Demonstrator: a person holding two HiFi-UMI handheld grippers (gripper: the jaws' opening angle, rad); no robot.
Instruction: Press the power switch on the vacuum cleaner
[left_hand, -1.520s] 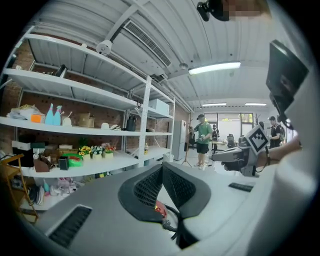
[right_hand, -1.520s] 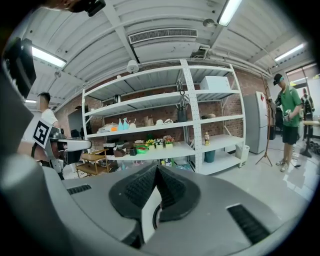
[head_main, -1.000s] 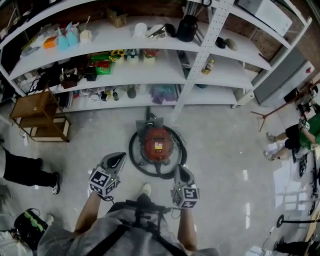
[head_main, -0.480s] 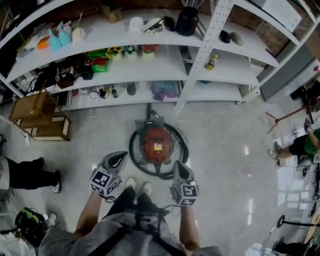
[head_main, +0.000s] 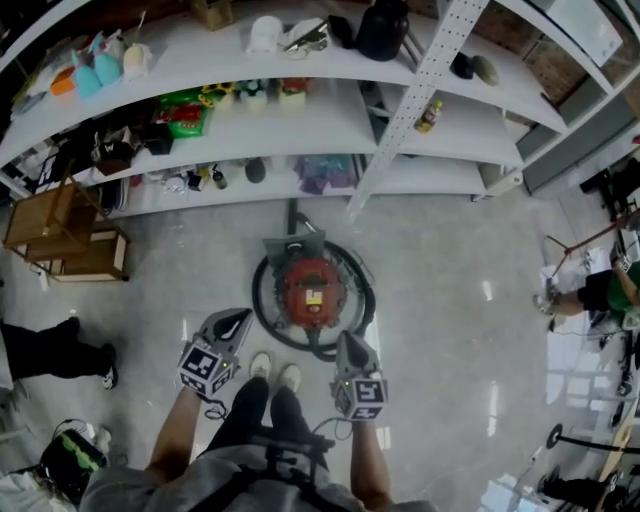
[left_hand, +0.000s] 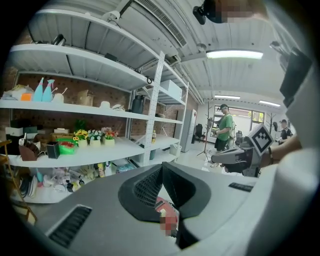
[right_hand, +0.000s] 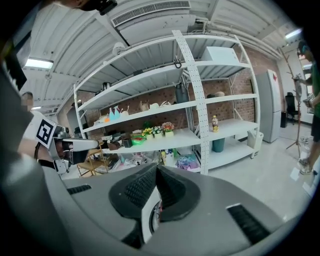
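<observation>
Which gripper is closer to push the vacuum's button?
Probably right. The right gripper overlaps the hose ring of the vacuum cleaner; the left gripper sits just outside it. Both are shut.

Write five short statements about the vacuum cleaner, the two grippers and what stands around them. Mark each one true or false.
1. The vacuum cleaner stands on the floor in front of the shelving. True.
2. A black hose lies coiled around it. True.
3. The left gripper holds a bottle. False: its fingers are together on nothing.
4. The right gripper has its fingers wide apart. False: they are together, with nothing held.
5. The wooden stool stands to the right of the vacuum cleaner. False: it stands to the left, by the shelving's end.
</observation>
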